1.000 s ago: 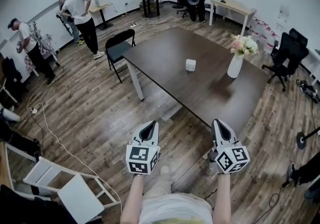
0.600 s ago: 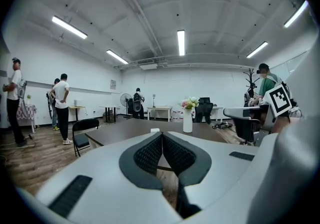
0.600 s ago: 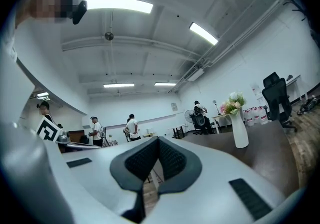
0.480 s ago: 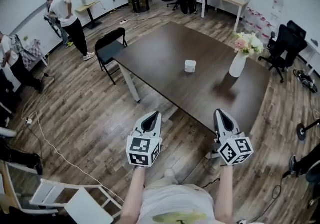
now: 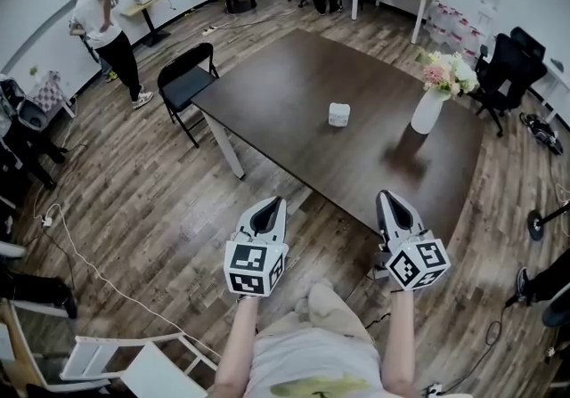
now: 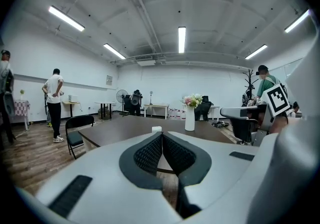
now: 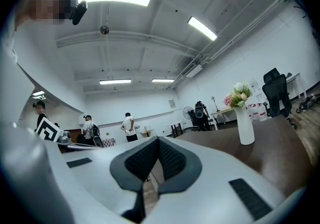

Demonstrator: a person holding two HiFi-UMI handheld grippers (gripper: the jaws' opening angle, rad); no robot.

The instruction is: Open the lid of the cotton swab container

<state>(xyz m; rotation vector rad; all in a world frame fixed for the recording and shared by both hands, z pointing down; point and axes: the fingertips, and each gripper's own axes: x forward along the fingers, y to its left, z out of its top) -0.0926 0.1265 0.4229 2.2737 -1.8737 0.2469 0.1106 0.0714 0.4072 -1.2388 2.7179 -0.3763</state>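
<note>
Task not begun: I hold the left gripper (image 5: pixel 273 205) and right gripper (image 5: pixel 388 199) short of the dark table (image 5: pixel 285 76), each with jaws pressed together on nothing. The cotton swab container (image 5: pixel 338 114) stands mid-table, well apart from both, its lid apparently unopened. Count: two grippers, one container, one flower vase (image 5: pixel 427 111), one black chair (image 5: pixel 185 80).

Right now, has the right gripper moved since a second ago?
Yes. The right gripper has come forward toward the table; in the head view its tip now overlaps the near edge, closer to the container.
</note>
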